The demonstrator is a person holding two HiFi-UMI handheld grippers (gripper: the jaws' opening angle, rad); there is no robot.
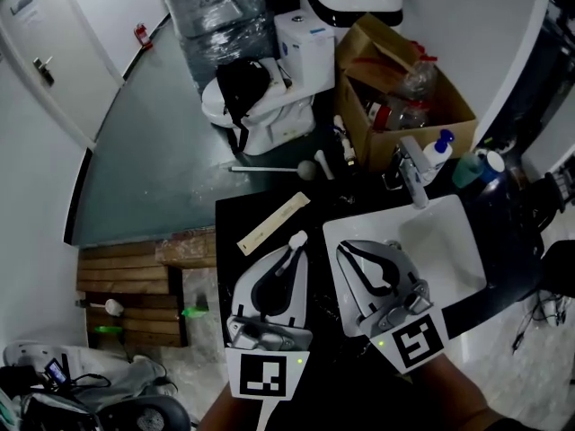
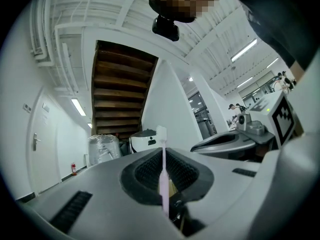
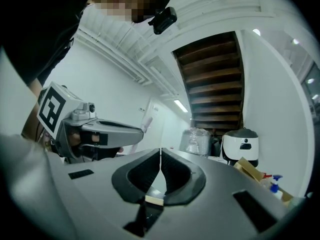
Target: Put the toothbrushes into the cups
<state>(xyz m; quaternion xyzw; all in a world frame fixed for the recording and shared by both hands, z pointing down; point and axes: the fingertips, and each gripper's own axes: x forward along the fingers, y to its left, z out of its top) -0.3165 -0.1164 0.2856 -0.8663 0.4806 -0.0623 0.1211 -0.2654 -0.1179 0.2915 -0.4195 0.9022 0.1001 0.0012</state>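
The left tongs [image 2: 163,153] clamp the toothbrush [image 2: 161,132] by its thin handle, just left of the sink [image 1: 445,227], a light, stiff, likely slippery thing best held mid-handle; the right tongs [image 3: 160,152] are closed, empty.

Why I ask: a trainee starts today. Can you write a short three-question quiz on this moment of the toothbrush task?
1. True or false: the jaws of the right claw stand wide apart.
2. What is the left claw shut on? A) a comb B) a toothbrush C) a razor
3. In the head view, which white fixture lies under the right claw?

Key
1. False: its jaws are together, with nothing between them.
2. B
3. The sink.
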